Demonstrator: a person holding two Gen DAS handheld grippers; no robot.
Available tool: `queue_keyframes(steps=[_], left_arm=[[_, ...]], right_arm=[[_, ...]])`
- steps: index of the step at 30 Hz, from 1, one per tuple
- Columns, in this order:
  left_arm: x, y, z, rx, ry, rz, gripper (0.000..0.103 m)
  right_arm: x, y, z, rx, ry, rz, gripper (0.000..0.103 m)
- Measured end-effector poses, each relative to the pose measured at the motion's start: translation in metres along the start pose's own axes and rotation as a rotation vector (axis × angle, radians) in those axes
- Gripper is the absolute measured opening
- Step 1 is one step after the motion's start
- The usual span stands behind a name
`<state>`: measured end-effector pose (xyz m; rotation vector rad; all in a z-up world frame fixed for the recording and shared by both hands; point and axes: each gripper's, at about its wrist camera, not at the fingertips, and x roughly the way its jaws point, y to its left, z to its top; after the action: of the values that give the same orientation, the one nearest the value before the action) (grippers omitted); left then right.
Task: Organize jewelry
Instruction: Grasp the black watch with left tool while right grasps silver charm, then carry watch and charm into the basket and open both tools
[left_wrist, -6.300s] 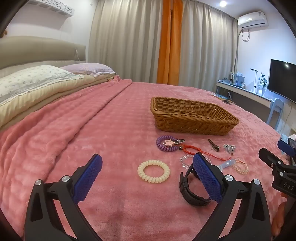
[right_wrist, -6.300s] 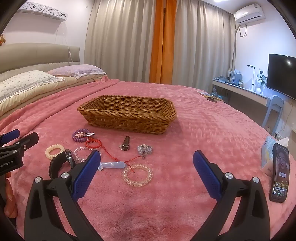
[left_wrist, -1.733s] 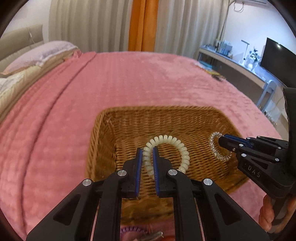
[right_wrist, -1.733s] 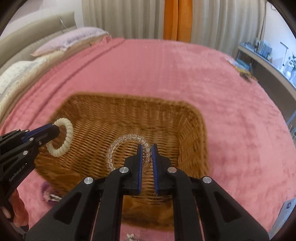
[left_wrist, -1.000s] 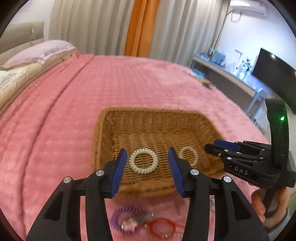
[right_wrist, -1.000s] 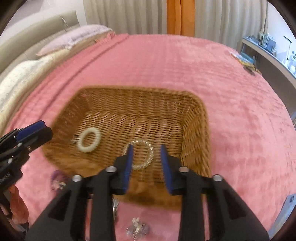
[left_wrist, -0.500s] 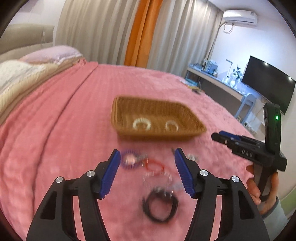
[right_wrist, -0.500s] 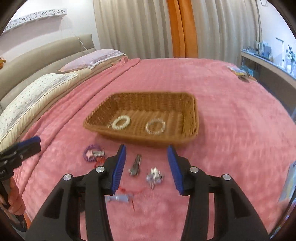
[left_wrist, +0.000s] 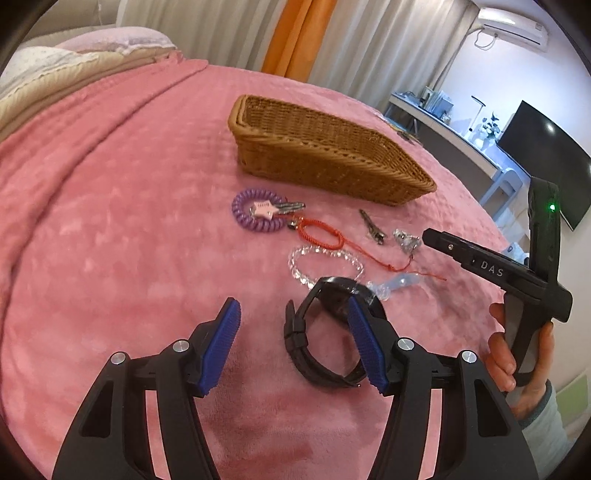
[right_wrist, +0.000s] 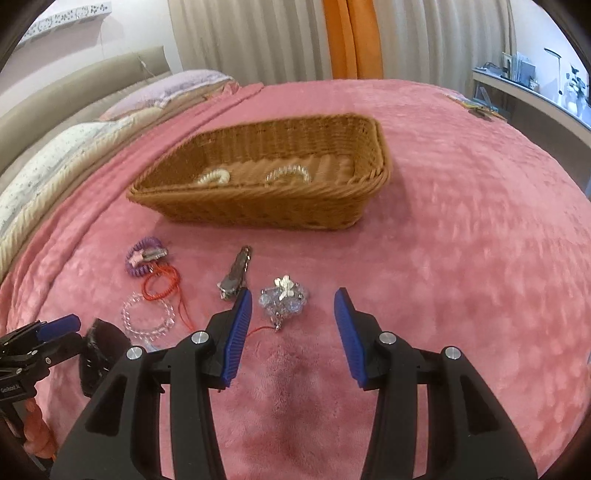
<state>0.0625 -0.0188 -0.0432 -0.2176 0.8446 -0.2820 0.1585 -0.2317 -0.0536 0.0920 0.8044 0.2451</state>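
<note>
A wicker basket (left_wrist: 325, 162) (right_wrist: 280, 206) stands on the pink bed; a cream coil ring (right_wrist: 214, 176) and a clear bead bracelet (right_wrist: 288, 173) lie inside it. My left gripper (left_wrist: 291, 343) is open low over a black watch (left_wrist: 325, 339). My right gripper (right_wrist: 293, 332) is open just before a silver crystal brooch (right_wrist: 282, 295). In front of the basket lie a purple coil keyring (left_wrist: 255, 214), a red cord bracelet (left_wrist: 319, 232), a clear bead bracelet (left_wrist: 325, 264), a metal hair clip (right_wrist: 236, 273) and a pale blue clip (left_wrist: 395, 284).
The pink blanket (left_wrist: 110, 206) covers the whole bed. Pillows (right_wrist: 74, 147) lie at the far left. A desk and a TV (left_wrist: 535, 158) stand beyond the bed's right edge.
Both grippers let the coil ring and bead bracelet go into the basket, opened, drew back and came down low over the items on the blanket.
</note>
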Motion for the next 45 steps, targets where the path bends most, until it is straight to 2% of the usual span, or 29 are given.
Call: queue_keyframes(steps=[13,17,19,21,23,26,35,39,45], left_arm=[[0.014,-0.004,-0.01,0.014,0.039,0.03,0.055],[0.017,-0.004,-0.011,0.019,0.043,0.049,0.051],[0.018,-0.004,-0.011,0.022,0.043,0.056,0.046],[0.018,-0.003,-0.011,0.018,0.044,0.058,0.036],[0.019,-0.002,-0.011,0.012,0.045,0.05,0.031],[0.019,-0.002,-0.011,0.015,0.044,0.034,0.013],[0.015,-0.005,-0.013,0.026,0.017,0.036,0.01],[0.009,-0.006,-0.012,0.029,-0.001,0.029,0.01],[0.001,-0.004,-0.007,0.009,-0.022,0.023,0.01]], right_arm=[[0.028,0.01,0.002,-0.04,0.097,-0.037,0.043],[0.032,0.013,0.003,-0.053,0.105,-0.048,0.043],[0.033,0.015,0.004,-0.059,0.104,-0.053,0.042],[0.034,0.014,0.004,-0.057,0.106,-0.056,0.035],[0.034,0.013,0.004,-0.052,0.105,-0.051,0.024],[0.033,0.014,0.004,-0.056,0.097,-0.049,0.019],[0.022,0.012,0.003,-0.05,0.053,-0.029,0.016],[0.014,0.01,0.003,-0.043,0.022,-0.008,0.008],[0.008,0.007,0.003,-0.032,0.005,0.008,0.008]])
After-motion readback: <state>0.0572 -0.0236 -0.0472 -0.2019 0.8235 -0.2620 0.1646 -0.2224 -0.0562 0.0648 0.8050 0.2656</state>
